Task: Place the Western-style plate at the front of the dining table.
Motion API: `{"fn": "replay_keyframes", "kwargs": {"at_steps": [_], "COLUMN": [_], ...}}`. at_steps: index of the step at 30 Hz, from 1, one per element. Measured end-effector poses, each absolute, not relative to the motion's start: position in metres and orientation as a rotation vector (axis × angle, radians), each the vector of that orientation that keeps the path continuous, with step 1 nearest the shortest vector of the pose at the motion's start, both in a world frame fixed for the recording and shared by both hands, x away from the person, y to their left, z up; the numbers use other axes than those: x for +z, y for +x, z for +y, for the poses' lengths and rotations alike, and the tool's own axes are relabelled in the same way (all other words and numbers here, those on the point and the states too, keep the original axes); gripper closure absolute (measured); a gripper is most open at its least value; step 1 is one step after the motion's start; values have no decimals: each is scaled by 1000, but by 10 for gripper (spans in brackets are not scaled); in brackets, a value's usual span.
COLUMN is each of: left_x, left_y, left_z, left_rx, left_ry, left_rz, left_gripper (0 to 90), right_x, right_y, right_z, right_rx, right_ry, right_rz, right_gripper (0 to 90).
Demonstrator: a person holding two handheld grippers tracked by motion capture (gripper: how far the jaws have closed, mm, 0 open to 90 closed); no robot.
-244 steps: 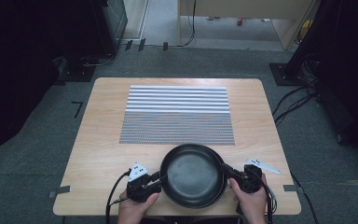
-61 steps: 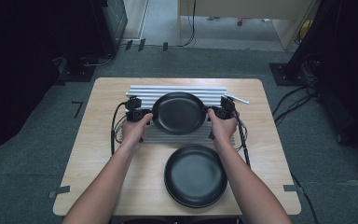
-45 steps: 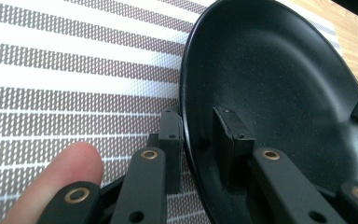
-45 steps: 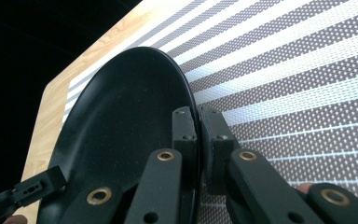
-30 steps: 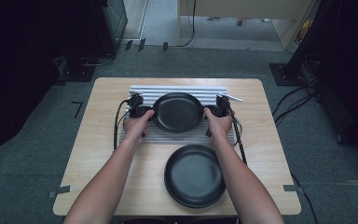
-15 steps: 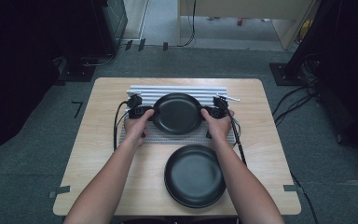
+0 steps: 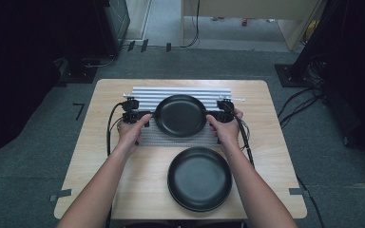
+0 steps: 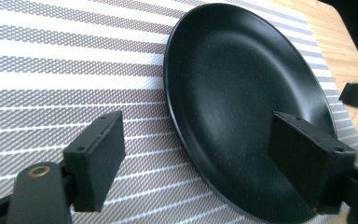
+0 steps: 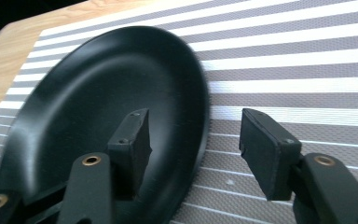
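Both claws were spread wide, straddling opposite rims of the far black plate point(image 7: 180, 115) on the striped mat point(image 7: 145, 92): left claw point(image 8: 200, 161), right claw point(image 9: 193, 149). Second plate point(image 7: 199, 178) sat nearer on the table point(image 7: 90, 156).

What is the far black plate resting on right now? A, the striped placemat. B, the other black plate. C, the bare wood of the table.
A: the far black plate lies on the striped placemat, apart from the near black plate on the wooden table.
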State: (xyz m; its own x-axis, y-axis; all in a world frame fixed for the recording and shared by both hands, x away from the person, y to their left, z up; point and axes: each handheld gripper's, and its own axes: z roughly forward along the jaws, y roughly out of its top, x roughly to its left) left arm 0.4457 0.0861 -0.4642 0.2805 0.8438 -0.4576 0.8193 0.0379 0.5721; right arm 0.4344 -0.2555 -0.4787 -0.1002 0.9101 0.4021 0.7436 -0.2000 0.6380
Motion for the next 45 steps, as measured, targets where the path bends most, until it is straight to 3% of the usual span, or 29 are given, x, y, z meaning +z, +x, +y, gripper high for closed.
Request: {"fn": "replay_keyframes", "kwargs": {"at_steps": [5,8,23,32,45], "left_x": [-461,-457,-445,-443,-447], "left_y": [434,427,390,368,336], "left_z": [96,100,115,123,141], "left_rx": [87,100,124,231,286], "left_ry": [1762,1759,1761,1800,1773], "left_rz": [1497,1474,1397,1359,1376], "left_gripper": [149,130,117,117,124], "right_x": [-474,-469,-459,-455,-450], "right_y": [423,412,377,353,325], "right_z": [-269,-274,-290,-296,-306], "right_rx": [1259,1220,1237,1262,1284], "right_ry": [1919,1835,1777,1735,1688], "right_rz": [1837,1853,1860,1885,1907], "right_gripper": [368,278,269,274,275]}}
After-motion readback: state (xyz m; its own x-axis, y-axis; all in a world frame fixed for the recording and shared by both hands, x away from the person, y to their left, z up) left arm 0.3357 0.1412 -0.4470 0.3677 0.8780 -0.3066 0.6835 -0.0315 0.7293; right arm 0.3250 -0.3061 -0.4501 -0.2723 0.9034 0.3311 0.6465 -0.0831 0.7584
